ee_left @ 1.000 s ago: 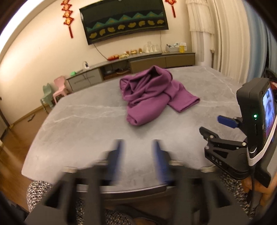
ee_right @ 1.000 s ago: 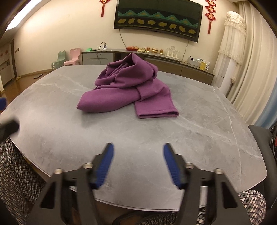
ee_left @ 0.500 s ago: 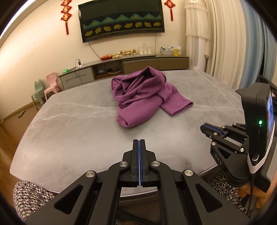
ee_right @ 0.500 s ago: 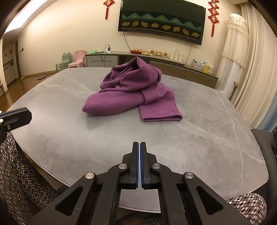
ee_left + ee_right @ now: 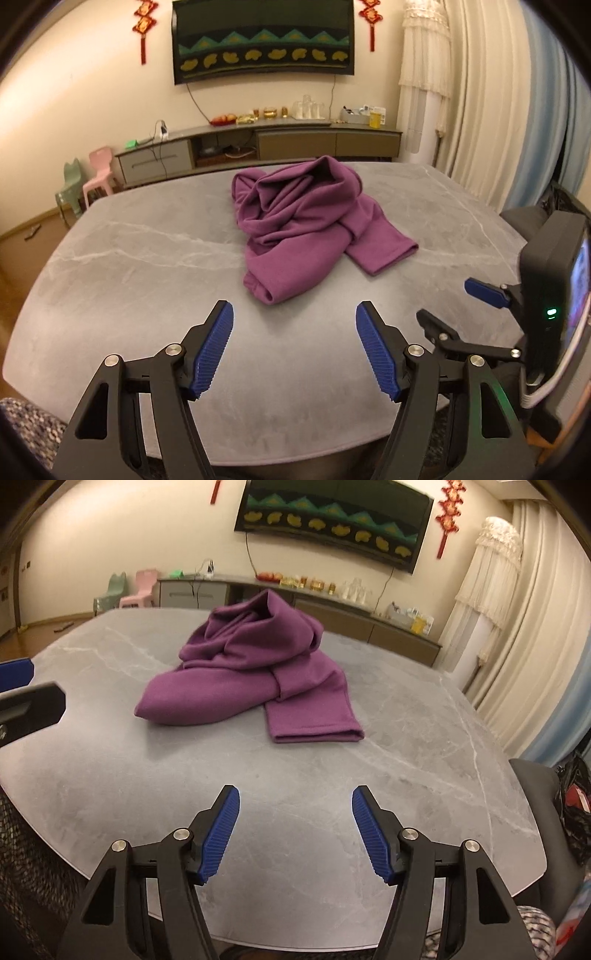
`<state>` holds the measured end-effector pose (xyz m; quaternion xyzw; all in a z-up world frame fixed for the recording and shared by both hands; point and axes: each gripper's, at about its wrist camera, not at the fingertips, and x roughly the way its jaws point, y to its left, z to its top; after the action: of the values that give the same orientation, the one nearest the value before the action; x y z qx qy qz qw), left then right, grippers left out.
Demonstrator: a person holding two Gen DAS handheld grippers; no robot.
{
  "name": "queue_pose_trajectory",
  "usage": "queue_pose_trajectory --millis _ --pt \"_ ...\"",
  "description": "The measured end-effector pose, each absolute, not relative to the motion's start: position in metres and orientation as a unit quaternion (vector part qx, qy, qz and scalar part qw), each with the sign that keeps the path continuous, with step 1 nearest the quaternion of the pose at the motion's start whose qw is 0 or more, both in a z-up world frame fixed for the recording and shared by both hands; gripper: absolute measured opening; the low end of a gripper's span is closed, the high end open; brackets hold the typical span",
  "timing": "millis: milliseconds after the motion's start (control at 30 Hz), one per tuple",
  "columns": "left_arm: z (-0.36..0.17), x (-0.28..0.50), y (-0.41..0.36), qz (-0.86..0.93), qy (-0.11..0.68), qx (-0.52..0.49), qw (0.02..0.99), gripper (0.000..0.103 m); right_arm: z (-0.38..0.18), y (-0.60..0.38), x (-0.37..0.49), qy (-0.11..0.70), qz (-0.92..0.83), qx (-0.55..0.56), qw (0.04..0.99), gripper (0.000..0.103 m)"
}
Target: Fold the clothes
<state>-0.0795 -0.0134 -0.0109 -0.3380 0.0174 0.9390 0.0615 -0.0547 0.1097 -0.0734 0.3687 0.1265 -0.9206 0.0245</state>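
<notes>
Left gripper (image 5: 294, 314): jaws spread wide, blue ribbed pads (image 5: 212, 350) apart, nothing between them, touching nothing. It hangs over the near edge of the grey marble table (image 5: 129, 280), short of the cloth.

Purple garment (image 5: 306, 225): crumpled heap around mid-table, well ahead of both claws, not flattened. Bunched folds rise at the far end with an open tube-like mouth on top. Two limbs run toward the near side: one rolled and rounded on the left, one flat with a straight hemmed end on the right. Long axis of the heap runs roughly far-to-near, with the limbs splaying at the near end. From the right wrist view, the garment (image 5: 255, 672) sits left of centre.

Right gripper (image 5: 295, 801): jaws equally wide, empty, no contact with cloth or table (image 5: 406, 738).
</notes>
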Motion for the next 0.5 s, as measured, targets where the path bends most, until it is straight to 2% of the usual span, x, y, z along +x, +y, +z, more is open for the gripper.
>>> queue_pose_trajectory --millis 167,333,433,467,500 --pt "-0.019 -0.137 -0.041 0.932 0.004 -0.358 0.046 0.072 -0.058 0.094 -0.096 0.138 -0.916 0.375 0.029 0.067" --pt "-0.037 -0.222 -0.074 0.921 -0.037 -0.388 0.032 0.072 -0.056 0.111 -0.188 0.122 -0.907 0.402 0.021 0.067" --pt "-0.053 -0.280 -0.075 0.906 -0.047 -0.418 0.051 0.072 -0.062 0.115 -0.236 0.098 -0.906 0.409 0.055 0.067" --pt "-0.058 -0.297 -0.074 0.900 -0.052 -0.429 0.062 0.072 -0.066 0.115 -0.250 0.087 -0.904 0.412 0.074 0.060" --pt "-0.065 -0.316 -0.072 0.893 -0.057 -0.441 0.070 0.072 -0.072 0.116 -0.263 0.079 -0.900 0.420 0.090 0.048"
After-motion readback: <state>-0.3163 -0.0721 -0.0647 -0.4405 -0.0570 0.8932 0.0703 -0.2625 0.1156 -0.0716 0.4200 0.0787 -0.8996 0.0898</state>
